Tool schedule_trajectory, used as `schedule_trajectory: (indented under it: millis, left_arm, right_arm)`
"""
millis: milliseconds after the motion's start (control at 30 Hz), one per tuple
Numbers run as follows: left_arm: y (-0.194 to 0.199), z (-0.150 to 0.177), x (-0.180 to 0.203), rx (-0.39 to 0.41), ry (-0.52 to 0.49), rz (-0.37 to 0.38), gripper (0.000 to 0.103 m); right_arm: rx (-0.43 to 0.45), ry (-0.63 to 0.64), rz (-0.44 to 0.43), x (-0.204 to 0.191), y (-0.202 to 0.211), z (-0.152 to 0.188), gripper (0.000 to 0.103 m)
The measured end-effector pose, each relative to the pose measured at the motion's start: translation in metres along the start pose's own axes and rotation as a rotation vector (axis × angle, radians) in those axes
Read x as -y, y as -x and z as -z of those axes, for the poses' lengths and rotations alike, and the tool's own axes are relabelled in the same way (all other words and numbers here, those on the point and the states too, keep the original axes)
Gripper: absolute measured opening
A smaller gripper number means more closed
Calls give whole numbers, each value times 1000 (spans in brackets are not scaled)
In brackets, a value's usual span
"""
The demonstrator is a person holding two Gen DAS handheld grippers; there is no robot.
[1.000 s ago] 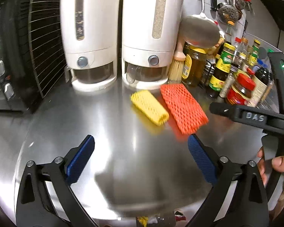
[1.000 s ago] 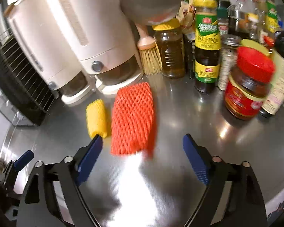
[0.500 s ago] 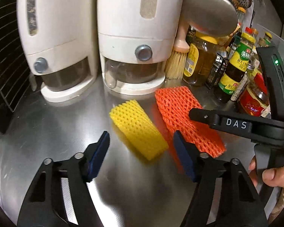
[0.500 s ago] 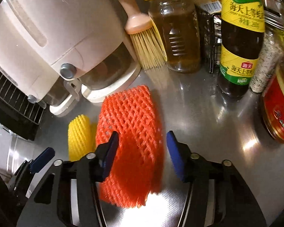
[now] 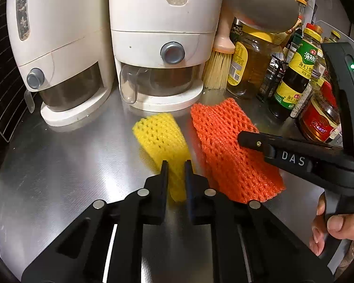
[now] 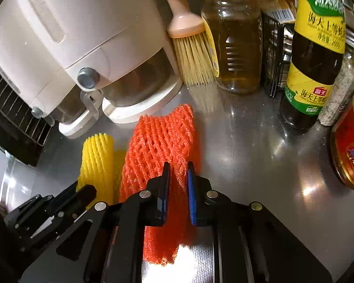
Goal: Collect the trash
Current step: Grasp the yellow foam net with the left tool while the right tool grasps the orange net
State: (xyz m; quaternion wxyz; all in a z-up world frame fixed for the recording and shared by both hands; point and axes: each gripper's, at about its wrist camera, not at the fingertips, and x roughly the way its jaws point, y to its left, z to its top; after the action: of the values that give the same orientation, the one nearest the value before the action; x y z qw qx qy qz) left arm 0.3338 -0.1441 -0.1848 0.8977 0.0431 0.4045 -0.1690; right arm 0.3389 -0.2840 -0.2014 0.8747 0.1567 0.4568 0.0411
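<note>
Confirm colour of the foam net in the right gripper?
Orange foam net, open diamond mesh; clearest in the right wrist view.

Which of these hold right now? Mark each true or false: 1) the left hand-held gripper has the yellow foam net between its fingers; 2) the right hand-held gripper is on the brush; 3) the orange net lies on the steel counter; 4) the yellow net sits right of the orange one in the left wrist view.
1) True: the left hand-held gripper is closing on the yellow foam net.
2) False: the right hand-held gripper pinches the orange net; the brush leans untouched by the dispensers.
3) True: it rests on the steel counter.
4) False: there the yellow net lies left of the orange one.
</note>
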Motion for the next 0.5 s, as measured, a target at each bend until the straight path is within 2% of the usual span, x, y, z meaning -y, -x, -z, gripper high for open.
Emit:
schedule_trajectory:
  millis: [233, 500]
  left_arm:
    - [35, 8, 1, 30, -2, -20, 11]
    - [102, 25, 0, 87, 13, -61, 11]
  right_arm:
    - [43, 32, 37, -12, 31, 11, 13]
    - [112, 66, 52, -28, 94, 38, 13]
